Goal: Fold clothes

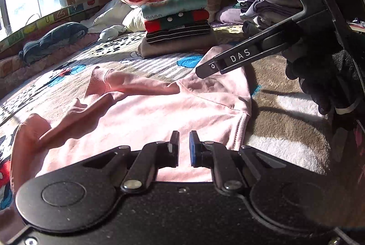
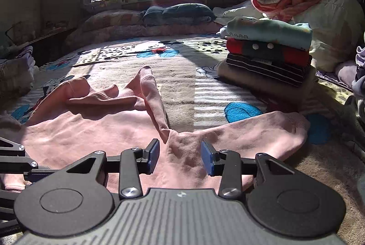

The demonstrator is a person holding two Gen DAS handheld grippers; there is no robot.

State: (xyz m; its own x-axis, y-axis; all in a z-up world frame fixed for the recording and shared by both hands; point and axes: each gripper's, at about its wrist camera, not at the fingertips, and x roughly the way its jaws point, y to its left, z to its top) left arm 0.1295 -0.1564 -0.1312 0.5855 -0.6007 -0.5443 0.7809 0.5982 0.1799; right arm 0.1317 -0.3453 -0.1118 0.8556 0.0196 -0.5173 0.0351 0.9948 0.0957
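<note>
Sweatshirt (image 2: 95,131) on blanket (image 2: 182,85), stack (image 2: 269,51) behind.

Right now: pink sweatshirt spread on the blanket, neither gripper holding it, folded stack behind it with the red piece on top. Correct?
One thing is off: the top of the folded stack is the mint-green piece; the red piece lies directly under it, as the right wrist view shows. The rest holds: the pink sweatshirt is spread on the blanket, and neither the left gripper nor the right gripper holds it.

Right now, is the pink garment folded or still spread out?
Mostly spread. The pink garment lies flat on the blanket, with one sleeve turned across it and the other sleeve stretched sideways.
</note>
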